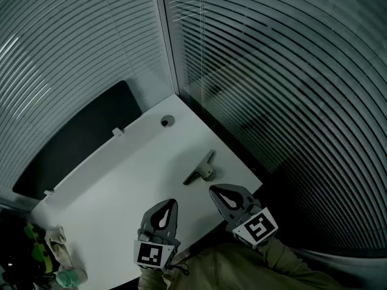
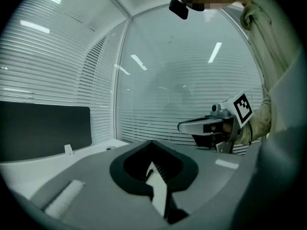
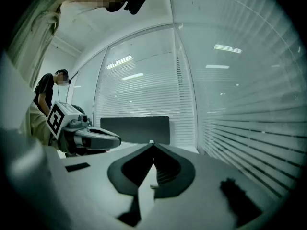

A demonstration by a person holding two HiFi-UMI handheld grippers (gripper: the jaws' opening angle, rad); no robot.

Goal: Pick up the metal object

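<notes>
Currently left gripper (image 1: 163, 214) and right gripper (image 1: 226, 199) hover, jaws clenched empty. Just ahead on the white surface (image 1: 121, 186), the metal object (image 1: 201, 169) looks rigid, slick; grasp its thicker middle.

left hand-held gripper (image 1: 169, 205): jaws together, empty | right hand-held gripper (image 1: 215, 191): jaws together, empty | side by side

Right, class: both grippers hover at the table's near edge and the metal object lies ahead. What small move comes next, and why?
Probably open the right gripper. Its jaws look closed with nothing between them, and its tip sits just short of the metal object on the white table, nearer than the left gripper.
</notes>
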